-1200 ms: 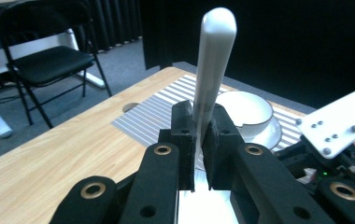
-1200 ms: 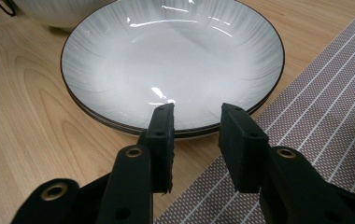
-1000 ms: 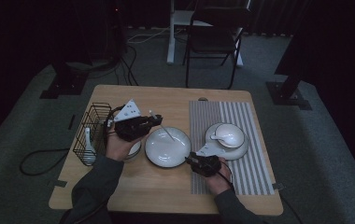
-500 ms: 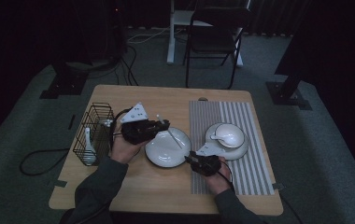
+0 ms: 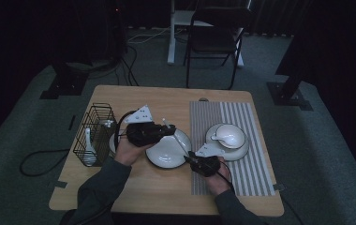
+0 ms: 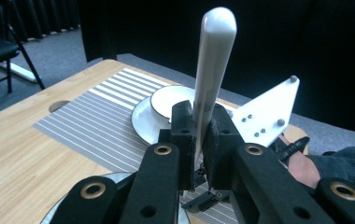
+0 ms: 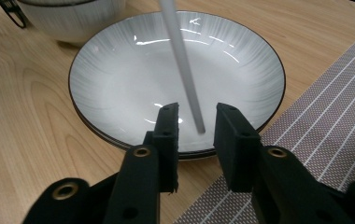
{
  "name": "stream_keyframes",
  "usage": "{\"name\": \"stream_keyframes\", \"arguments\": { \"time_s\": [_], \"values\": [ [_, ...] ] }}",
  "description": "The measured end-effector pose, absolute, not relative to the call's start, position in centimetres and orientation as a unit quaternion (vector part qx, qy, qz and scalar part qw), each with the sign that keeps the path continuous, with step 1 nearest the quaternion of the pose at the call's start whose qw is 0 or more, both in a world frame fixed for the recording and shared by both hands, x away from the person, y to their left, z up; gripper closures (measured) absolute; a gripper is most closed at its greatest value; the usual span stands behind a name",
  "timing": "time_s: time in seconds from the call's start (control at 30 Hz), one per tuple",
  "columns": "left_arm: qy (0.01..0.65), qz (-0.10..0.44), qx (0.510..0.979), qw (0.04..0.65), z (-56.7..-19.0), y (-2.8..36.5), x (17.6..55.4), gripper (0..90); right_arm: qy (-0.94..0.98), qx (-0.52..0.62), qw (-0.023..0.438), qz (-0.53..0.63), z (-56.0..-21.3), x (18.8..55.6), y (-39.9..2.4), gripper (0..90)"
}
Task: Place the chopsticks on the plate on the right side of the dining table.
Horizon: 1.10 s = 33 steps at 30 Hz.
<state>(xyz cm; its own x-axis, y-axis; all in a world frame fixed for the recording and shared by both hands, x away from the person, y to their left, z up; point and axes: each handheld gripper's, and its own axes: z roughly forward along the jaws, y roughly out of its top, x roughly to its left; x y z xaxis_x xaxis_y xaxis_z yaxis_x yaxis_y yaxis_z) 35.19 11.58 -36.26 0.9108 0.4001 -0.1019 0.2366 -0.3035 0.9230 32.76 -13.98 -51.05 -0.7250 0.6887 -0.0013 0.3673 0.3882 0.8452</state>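
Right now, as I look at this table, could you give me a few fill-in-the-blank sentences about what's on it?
1. The left tool is shut on a long utensil whose colour is ___.
2. The small bowl stands on a plate that lies on the ___ mat.
3. In the high view, the wire basket stands near the table's ___ edge.

Missing words: white; striped; left.

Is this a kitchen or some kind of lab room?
Probably a lab or studio set up like a dining spot: a wooden table on grey carpet, dark curtains around, a folding chair behind, and a plate on the table.
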Motion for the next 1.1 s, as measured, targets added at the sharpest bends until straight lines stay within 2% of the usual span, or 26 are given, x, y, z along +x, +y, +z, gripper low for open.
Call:
{"name": "stream_keyframes", "arguments": {
  "time_s": [0.1,0.27,0.7,1.1],
  "values": [
    [0.195,0.063,0.802,0.560,-36.3,11.5,35.3,84.3,0.813,0.322,0.179,0.450,-51.0,32.8,-14.1,72.9],
    [0.195,0.059,0.803,0.560,-36.4,11.3,35.5,84.3,0.817,0.310,0.179,0.453,-51.0,32.5,-14.0,82.1],
    [0.198,0.049,0.792,0.575,-36.9,11.0,36.1,83.2,0.834,0.270,0.180,0.446,-51.2,31.6,-13.0,87.1],
    [0.212,0.041,0.780,0.587,-39.3,10.4,36.4,75.8,0.829,0.280,0.174,0.452,-51.1,31.5,-13.1,87.3]
  ]
}}
